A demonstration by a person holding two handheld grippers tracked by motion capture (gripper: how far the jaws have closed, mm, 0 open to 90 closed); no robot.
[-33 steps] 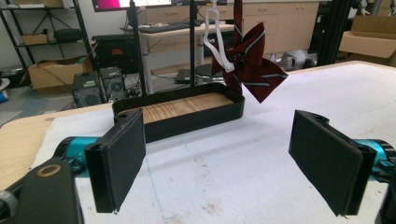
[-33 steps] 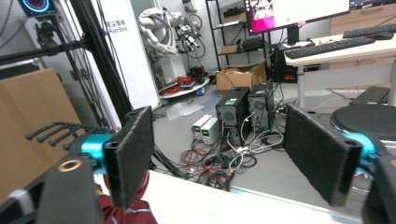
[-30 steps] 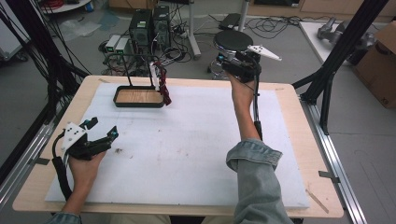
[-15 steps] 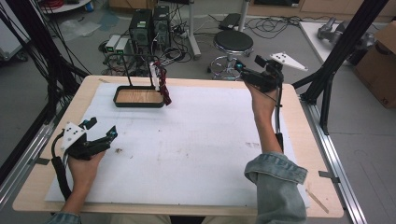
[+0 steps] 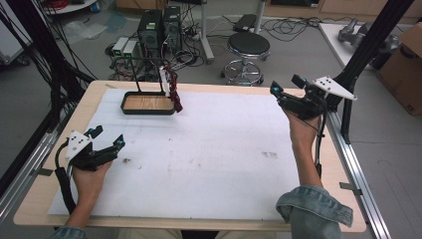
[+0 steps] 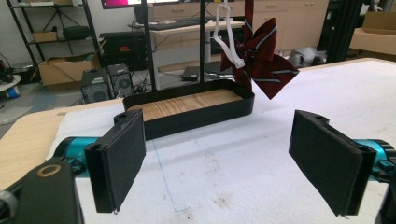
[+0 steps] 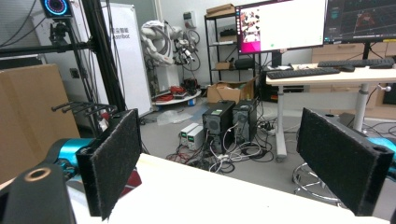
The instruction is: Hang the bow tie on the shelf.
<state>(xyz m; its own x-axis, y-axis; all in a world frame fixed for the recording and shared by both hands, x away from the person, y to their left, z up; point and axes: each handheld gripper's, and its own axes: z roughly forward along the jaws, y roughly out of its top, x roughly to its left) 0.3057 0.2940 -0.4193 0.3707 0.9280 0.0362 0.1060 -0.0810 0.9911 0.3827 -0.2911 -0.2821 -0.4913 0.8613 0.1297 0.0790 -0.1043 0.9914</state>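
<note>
Even, bright indoor light, soft shadows.
The white table mat (image 5: 219, 149) reads slightly washed out from above; both gripper views blur their near black pads (image 6: 116, 163) and bend lines at the edges.

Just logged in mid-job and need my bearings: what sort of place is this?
Most likely a robotics lab or workshop: desktop computers and loose cables on the floor, monitors on a desk, and a robot arm standing by shelving.
</note>
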